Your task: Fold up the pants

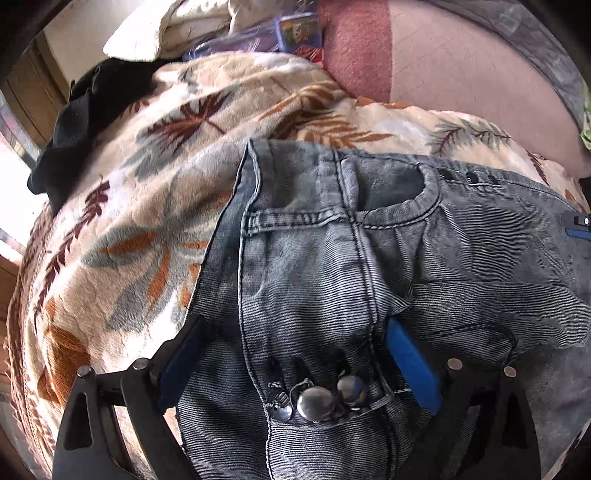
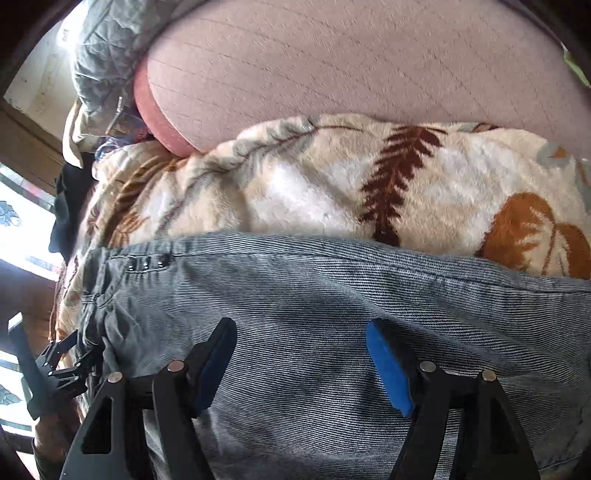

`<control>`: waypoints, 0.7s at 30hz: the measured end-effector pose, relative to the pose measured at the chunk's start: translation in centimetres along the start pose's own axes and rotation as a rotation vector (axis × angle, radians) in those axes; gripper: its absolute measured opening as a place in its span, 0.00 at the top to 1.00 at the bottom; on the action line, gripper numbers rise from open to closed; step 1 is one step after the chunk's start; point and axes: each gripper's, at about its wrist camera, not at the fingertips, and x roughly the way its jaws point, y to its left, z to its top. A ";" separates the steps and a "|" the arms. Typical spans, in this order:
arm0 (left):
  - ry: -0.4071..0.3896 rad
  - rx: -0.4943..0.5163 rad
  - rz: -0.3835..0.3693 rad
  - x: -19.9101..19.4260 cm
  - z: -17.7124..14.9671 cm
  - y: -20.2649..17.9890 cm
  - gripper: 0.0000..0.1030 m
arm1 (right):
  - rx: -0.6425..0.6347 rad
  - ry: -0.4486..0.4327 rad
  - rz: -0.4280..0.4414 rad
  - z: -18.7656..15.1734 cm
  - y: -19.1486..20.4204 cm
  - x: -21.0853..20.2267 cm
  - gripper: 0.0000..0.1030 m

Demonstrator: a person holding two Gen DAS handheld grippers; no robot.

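Grey-blue denim pants (image 1: 369,266) lie on a leaf-patterned blanket (image 1: 140,206). In the left wrist view my left gripper (image 1: 295,354) stands open over the waistband, its blue-padded fingers (image 1: 413,365) either side of the metal fly buttons (image 1: 317,402). A pocket (image 1: 391,188) shows beyond. In the right wrist view my right gripper (image 2: 299,362) is open over a flat stretch of the pants (image 2: 314,295), fingers (image 2: 388,369) apart and holding nothing. The left gripper also shows in the right wrist view (image 2: 70,362) at the waist end.
A pink mattress (image 2: 332,66) lies beyond the blanket (image 2: 332,184). A black garment (image 1: 85,122) sits at the blanket's far left. A grey quilt (image 2: 107,48), a pale pillow (image 1: 177,29) and a colourful box (image 1: 299,29) are at the back.
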 end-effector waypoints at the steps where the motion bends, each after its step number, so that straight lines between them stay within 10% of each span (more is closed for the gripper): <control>1: -0.037 0.029 0.016 -0.8 -0.1 -0.3 0.06 | -0.040 0.000 -0.003 0.0 0.6 -0.7 0.26; 10: -0.206 -0.050 -0.098 -6.7 0.3 0.5 0.06 | 0.099 -0.193 -0.124 -1.1 -7.2 -12.0 0.22; 14: -0.103 -0.114 -0.201 -3.9 -0.3 -0.2 0.06 | 0.227 -0.149 -0.074 -2.7 -14.4 -12.7 0.21; 17: 0.079 0.000 0.022 1.3 -1.4 -2.4 0.05 | 0.337 -0.056 -0.162 -4.7 -19.1 -9.5 0.20; 21: 0.026 -0.134 -0.078 -0.2 -0.8 -0.6 0.05 | 0.266 -0.092 -0.092 -4.1 -18.3 -10.6 0.20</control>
